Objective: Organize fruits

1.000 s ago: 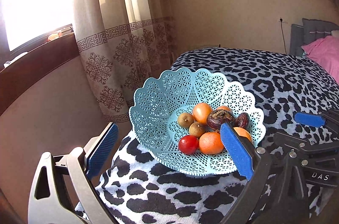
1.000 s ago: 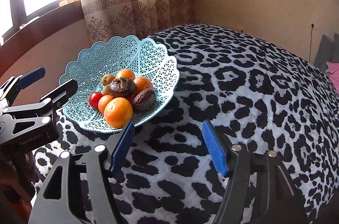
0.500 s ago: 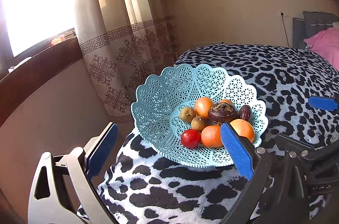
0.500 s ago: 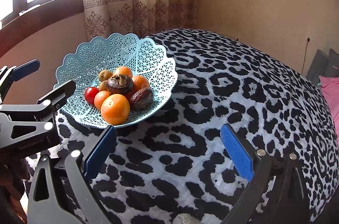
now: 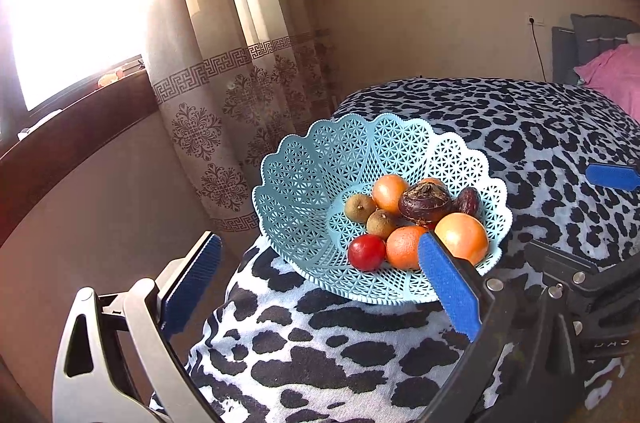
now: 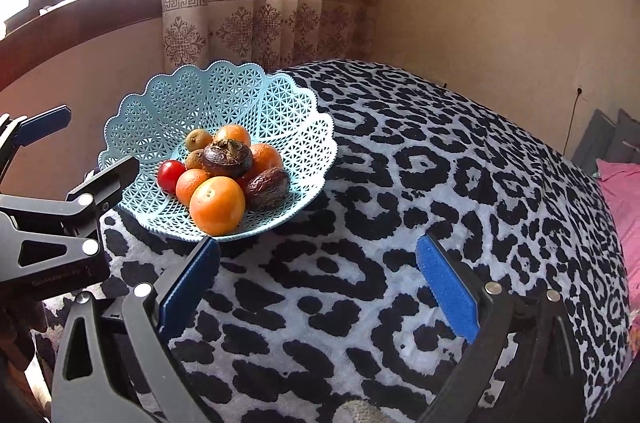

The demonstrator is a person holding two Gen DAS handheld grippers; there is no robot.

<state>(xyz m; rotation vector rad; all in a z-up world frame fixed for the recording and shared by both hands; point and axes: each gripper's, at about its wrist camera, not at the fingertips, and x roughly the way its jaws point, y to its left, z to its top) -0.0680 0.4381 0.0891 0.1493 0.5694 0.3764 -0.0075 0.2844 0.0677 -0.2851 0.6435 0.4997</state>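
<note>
Big spotted blanket [image 6: 400,183] covers the whole surface, no loose fruit on it that I can see. Light blue lattice basket [image 6: 256,95] sits at the far left end near the curtain [image 6: 256,3], and all the fruit is piled in it: big orange [image 6: 217,205] nearest, dark brown fruit [image 6: 227,157] on top of the pile, wrinkled date-like one [image 6: 267,188] to its right, red tomato [image 6: 171,176] on the left, two small brown ones behind. I judge the sorting basically done, maybe just tidying left. My left gripper [image 5: 316,287] is spread wide and empty, near the basket's near rim. My right gripper [image 6: 318,283] is also wide, empty, over bare blanket.
</note>
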